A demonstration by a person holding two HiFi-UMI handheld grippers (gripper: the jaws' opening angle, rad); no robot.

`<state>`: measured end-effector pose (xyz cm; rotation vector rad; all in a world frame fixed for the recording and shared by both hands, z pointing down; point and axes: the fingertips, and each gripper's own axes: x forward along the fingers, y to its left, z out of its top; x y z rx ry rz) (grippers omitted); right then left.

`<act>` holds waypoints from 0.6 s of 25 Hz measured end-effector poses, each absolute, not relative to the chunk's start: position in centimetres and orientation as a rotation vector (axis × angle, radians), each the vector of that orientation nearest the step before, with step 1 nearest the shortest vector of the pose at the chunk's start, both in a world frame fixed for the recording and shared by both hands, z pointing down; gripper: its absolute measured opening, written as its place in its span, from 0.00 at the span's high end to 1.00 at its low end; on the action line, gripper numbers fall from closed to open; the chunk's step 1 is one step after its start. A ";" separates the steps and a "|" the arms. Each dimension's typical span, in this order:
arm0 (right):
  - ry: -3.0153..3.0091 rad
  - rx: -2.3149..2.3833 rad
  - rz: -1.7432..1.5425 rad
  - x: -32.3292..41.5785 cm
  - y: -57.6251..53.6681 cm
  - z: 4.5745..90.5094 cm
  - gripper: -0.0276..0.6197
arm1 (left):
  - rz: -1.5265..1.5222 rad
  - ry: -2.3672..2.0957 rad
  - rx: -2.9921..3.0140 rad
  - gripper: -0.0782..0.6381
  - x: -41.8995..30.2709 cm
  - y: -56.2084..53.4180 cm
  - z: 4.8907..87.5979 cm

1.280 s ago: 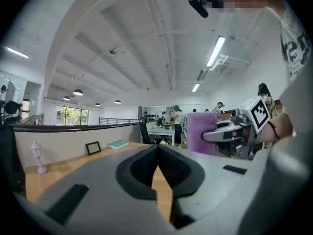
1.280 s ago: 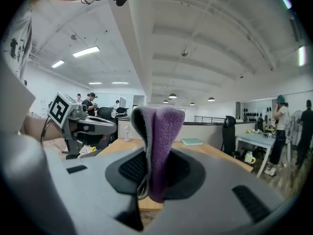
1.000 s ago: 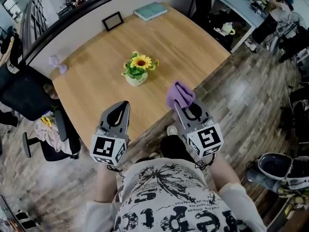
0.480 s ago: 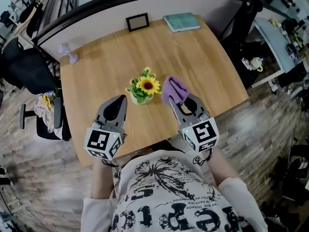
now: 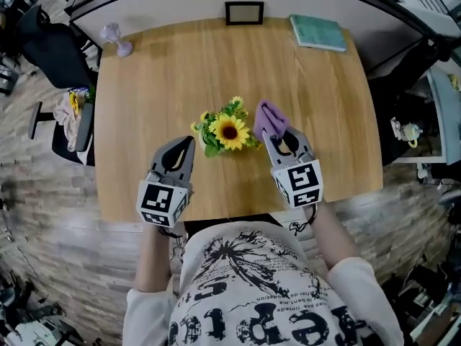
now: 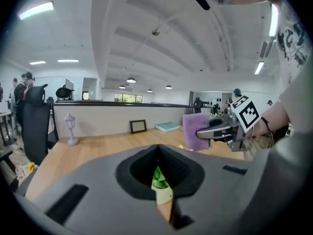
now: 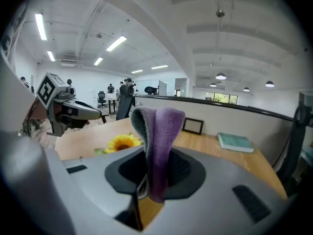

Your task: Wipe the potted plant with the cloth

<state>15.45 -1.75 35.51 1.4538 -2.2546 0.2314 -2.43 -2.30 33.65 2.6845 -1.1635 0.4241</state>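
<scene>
A small potted plant [image 5: 227, 130] with a sunflower and green leaves stands in the middle of the wooden table [image 5: 158, 85]. My right gripper [image 5: 274, 134] is shut on a folded purple cloth [image 5: 269, 118], just right of the plant; the cloth [image 7: 156, 141] hangs up out of the closed jaws, and the sunflower [image 7: 121, 142] shows to its left. My left gripper [image 5: 189, 142] is shut with nothing in it, just left of the plant. Through its jaws a green leaf and the pale pot [image 6: 160, 187] show, with the other gripper and cloth [image 6: 195, 130] to the right.
A black picture frame [image 5: 244, 12] and a teal book [image 5: 318, 32] lie at the table's far edge, a small purple lamp [image 5: 115, 39] at its far left corner. A black office chair [image 5: 54, 49] stands left of the table. The person's torso is at the near edge.
Both grippers have come forward over the table and now flank the potted plant. The cloth stays clamped in the right one. The head view has swung over the table.
</scene>
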 end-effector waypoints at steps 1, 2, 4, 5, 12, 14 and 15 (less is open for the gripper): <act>-2.230 1.445 0.251 15.8 -2.4 37.0 0.83 | 0.446 -1.163 2.660 0.88 -2.4 -2.5 35.1; -2.198 1.436 0.269 16.3 -3.0 38.6 0.83 | 0.470 -1.167 2.634 0.88 -2.3 -2.7 36.6; -2.132 1.422 0.315 17.2 -3.7 41.8 0.83 | 0.512 -1.171 2.584 0.88 -2.2 -2.7 39.4; -2.108 1.412 0.349 17.6 -3.9 43.2 0.83 | 0.526 -1.166 2.563 0.88 -2.0 -2.6 40.6; -2.071 1.292 0.586 17.0 -5.0 49.2 0.83 | 0.532 -1.072 2.552 0.88 -1.5 -3.2 44.3; -2.098 1.271 0.618 16.2 -5.5 49.8 0.83 | 0.532 -1.051 2.553 0.88 -1.4 -3.5 45.0; -2.116 1.259 0.629 15.7 -5.8 50.0 0.83 | 0.526 -1.053 2.542 0.88 -1.4 -3.8 45.4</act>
